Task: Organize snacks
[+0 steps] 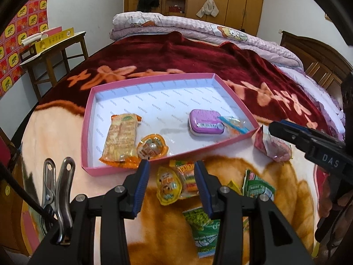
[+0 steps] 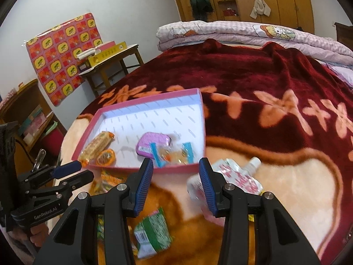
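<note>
A pink tray (image 1: pixel 187 152) (image 2: pixel 152 100) lies on the bed blanket. It holds an orange cracker packet (image 1: pixel 120 141), an orange jelly cup (image 1: pixel 152 146), a purple tin (image 1: pixel 206 122) (image 2: pixel 152 142) and a blue-ended wrapped candy (image 1: pixel 232 123) (image 2: pixel 174 154). My left gripper (image 1: pixel 172 167) hangs open and empty over a yellow jelly cup (image 1: pixel 167 187) and a gummy packet (image 1: pixel 187 176) lying on the blanket. My right gripper (image 2: pixel 175 165) is open and empty at the tray's near rim, just short of the candy. A spouted pink pouch (image 2: pixel 238 176) (image 1: pixel 273 148) lies by its right finger.
Green snack packets (image 1: pixel 203 227) (image 2: pixel 152 229) lie on the blanket nearer than the grippers. A folded quilt (image 1: pixel 198 26) lies at the bed's far end. A wooden stool (image 1: pixel 55 50) with a yellow box stands left of the bed. Wardrobes line the back wall.
</note>
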`<state>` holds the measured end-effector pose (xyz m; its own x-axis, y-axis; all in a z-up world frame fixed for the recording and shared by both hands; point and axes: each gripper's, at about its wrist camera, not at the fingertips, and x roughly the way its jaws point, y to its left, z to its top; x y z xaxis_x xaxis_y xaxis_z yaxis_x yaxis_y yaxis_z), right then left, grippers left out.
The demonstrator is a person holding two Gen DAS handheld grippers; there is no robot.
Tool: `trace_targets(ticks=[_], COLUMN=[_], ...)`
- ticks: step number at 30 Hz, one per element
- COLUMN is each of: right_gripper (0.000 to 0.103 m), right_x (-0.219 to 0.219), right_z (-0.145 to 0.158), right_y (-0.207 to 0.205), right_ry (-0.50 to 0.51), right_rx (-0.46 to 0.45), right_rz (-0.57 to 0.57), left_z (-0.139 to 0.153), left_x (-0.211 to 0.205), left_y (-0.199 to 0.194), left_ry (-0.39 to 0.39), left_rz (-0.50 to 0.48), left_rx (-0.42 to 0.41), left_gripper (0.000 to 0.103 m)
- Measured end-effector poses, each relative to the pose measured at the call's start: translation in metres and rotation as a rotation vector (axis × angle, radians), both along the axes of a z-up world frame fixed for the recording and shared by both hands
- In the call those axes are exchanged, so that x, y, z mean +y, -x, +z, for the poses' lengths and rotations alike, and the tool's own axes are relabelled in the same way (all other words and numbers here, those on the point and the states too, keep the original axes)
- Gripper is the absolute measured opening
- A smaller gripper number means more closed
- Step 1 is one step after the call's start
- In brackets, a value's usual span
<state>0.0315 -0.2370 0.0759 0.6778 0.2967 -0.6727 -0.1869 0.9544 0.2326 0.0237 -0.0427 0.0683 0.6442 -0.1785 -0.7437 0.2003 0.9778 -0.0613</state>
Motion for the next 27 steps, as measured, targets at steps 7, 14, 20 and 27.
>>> trace_targets(ticks=[7,14,20,27], right_gripper=[0.044,0.045,0.055,0.069], right_x=[-0.016,-0.032,-0.037,-0.037], right_z=[-0.006,-0.017,-0.027,-0.040], right_y=[0.009,0.008,0.005,-0.002], right_ry=[0.007,0.063,0.098,0.096], right_rx=[0.012,0.046,0.055,0.074], right_rz=[-0.021,-0.066,-0.083,-0.087], left_z=[-0.008,-0.017,-0.024,-0.033], left_x=[0.002,0.009,0.012,0.010], left_y=[0.002,-0.002,-0.003,-0.004], left_ry=[-0.016,-0.011,-0.013,-0.018], left_rz=[0.020,0.051,0.064,0.061], left_rx=[0.018,0.045,0.060,0.079], left_gripper=[0.044,0.044,0.044,0.044])
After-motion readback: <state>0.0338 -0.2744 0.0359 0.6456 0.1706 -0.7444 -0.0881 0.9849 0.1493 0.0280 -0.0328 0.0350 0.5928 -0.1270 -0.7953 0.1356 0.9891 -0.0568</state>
